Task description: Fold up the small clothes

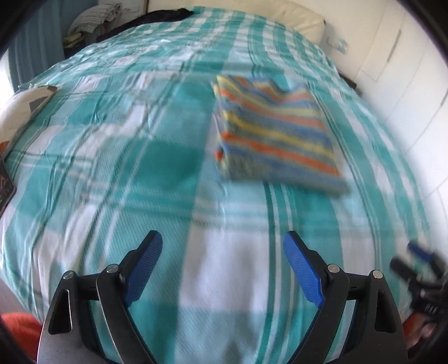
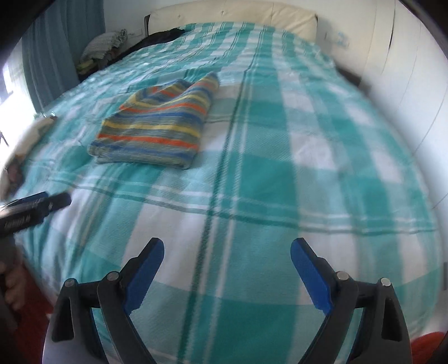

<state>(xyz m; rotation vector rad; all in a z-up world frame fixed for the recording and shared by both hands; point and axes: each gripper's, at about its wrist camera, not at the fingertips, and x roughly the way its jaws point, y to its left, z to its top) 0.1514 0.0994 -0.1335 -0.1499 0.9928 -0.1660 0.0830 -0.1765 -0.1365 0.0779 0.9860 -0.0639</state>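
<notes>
Striped shirt (image 2: 156, 126) folded flat on bed (image 2: 280, 168) | left gripper (image 1: 222, 268), right gripper (image 2: 227, 274) wide, empty, clear of shirt.

Daylight came in from my left, where the window (image 2: 7, 81) glared white. Both views were smeared by motion blur, the striped garment (image 1: 275, 134) softest in the left view. Fisheye bending curved the bed (image 2: 280, 168), and dark vignetting framed the corners.

Home bedroom: bed with teal plaid cover (image 2: 308, 179), cream headboard (image 2: 232, 14), curtain (image 2: 56, 44).
</notes>
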